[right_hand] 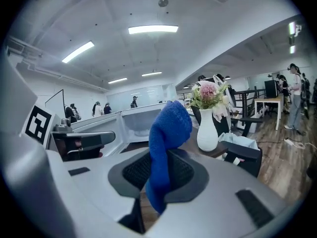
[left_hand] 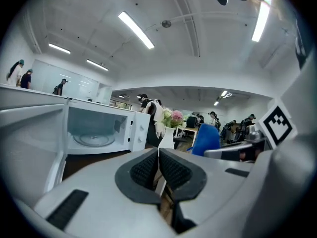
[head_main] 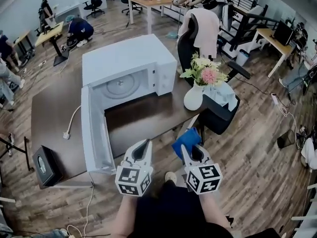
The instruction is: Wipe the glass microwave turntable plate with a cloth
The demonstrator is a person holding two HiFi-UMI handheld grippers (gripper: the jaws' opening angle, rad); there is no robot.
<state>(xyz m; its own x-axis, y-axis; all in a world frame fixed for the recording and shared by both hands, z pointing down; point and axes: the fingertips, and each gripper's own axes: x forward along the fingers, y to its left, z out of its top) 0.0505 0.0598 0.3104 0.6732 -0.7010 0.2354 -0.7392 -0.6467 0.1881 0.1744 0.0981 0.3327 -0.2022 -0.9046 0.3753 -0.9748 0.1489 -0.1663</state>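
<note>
The round glass turntable plate lies inside the open white microwave on the dark table; it shows too in the left gripper view as the plate. My left gripper hovers at the table's near edge, shut with nothing in it; its pads meet. My right gripper is beside it, shut on a blue cloth. That cloth sticks up from between the pads. Both grippers are well short of the microwave.
The microwave door hangs open toward me at the left. A white vase of flowers stands at the table's right edge, a black box at its near left corner. A power cord lies left of the door. Chairs and desks stand around.
</note>
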